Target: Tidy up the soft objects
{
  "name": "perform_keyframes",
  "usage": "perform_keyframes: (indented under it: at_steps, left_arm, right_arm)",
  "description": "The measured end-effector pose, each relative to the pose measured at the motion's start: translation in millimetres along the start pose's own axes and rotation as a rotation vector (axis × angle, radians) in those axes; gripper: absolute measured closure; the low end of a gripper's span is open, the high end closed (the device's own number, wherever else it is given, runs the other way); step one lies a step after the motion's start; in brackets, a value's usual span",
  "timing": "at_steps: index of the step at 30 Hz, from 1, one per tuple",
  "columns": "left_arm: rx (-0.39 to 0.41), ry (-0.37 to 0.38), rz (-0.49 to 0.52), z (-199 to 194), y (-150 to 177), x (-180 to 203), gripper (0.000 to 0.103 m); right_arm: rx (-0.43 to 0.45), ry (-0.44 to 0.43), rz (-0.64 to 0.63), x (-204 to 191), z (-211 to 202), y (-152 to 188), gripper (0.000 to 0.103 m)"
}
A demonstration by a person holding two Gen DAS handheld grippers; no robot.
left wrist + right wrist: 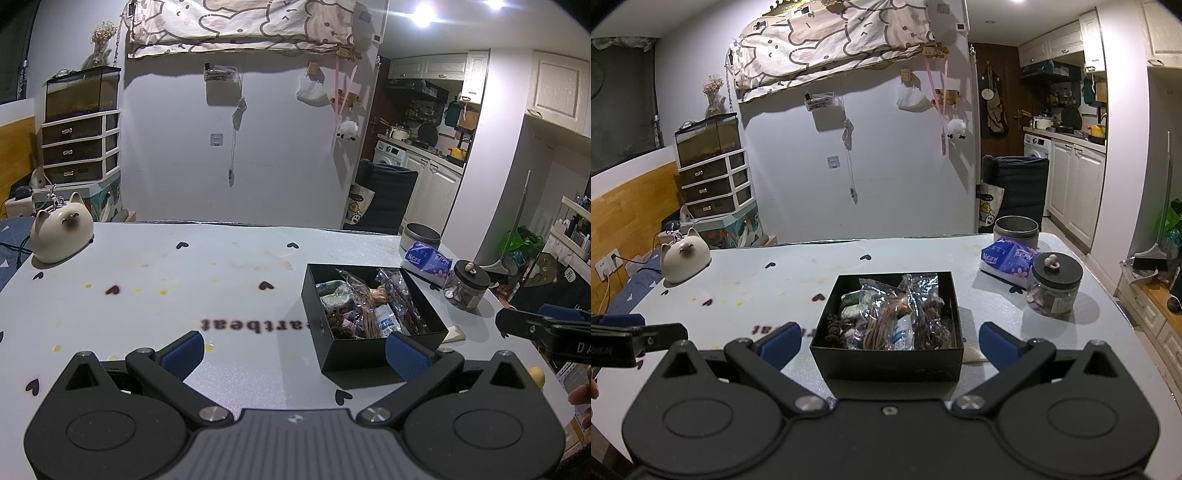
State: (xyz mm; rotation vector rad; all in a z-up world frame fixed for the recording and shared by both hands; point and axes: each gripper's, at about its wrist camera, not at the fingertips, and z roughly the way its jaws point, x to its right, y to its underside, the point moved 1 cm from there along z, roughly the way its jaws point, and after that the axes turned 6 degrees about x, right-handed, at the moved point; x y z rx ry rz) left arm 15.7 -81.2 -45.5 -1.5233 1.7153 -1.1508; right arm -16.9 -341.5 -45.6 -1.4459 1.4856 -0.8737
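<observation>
Both grippers sit low at the near edge of the bench (746,280), jaws spread wide apart and holding nothing. In the left wrist view the left gripper (293,354) has bare bench between its blue pads, and its right pad overlaps the near corner of the black box (354,354); whether it touches is hard to tell. The right gripper (532,325) pokes in at the right edge of that frame, just beside the box.

In the right wrist view the right gripper (890,343) has the box pretty much centered between its pads, with a gap on each side. The left gripper (635,336) shows at the lower left of that frame.

The box is open on top and stuffed with soft objects (890,317): plastic-wrapped brown bundles and a greenish fabric piece. Lower left of the bench is wide open, a pale surface with little black hearts and some yellowish stains.

Further back on the right are a lidded glass jar (1054,286), a purple tissue pack (1006,260) and a round tin (1015,229) near the far edge. A cat-shaped ceramic piece (685,260) sits at the far left corner. Beyond are a white wall and a kitchen at upper right.
</observation>
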Motion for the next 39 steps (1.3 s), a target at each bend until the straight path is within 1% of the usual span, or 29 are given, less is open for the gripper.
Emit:
perform_keyframes:
  at_steps: [39]
  left_arm:
    - [-0.002, -0.002, 0.001, 0.4, -1.1, -1.2, 0.000]
  right_arm:
    - [-0.010, 0.001, 0.008, -6.2, 9.0, 1.2, 0.000]
